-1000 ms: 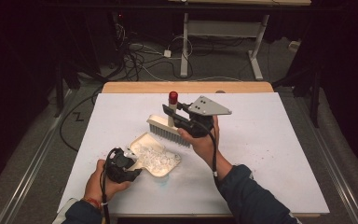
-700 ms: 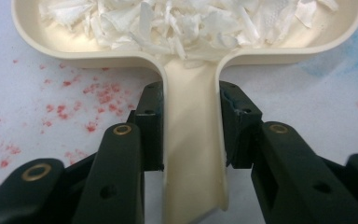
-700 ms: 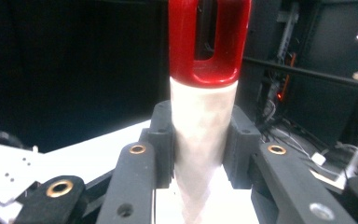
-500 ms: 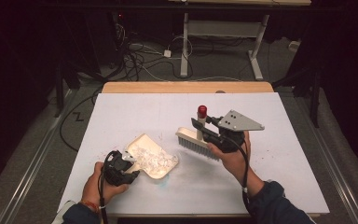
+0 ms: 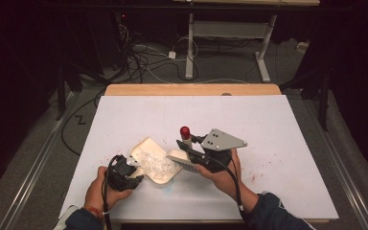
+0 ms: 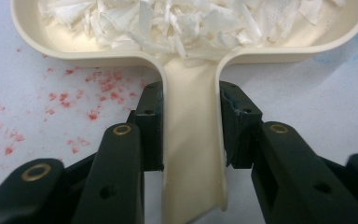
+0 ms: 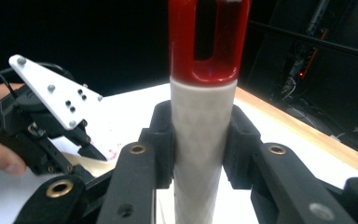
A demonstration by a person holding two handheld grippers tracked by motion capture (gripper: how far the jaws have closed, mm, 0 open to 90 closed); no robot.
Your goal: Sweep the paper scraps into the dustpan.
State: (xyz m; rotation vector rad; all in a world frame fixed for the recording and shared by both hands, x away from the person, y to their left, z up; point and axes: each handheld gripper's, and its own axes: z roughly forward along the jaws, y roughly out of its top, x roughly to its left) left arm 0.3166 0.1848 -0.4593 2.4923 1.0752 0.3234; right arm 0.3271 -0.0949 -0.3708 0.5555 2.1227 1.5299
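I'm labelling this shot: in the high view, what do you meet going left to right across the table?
Left gripper → dustpan with white scraps → brush → right gripper → red specks.

cream dustpan (image 5: 149, 152), red-tipped white brush handle (image 7: 203, 140)

No readable text, label, brand, number or sign is showing anywhere in these views: the cream dustpan (image 6: 191, 154) is plain, the brush handle (image 7: 204, 140) with its red tip is bare, and the white table cover (image 5: 268, 124) is carrying only red specks.
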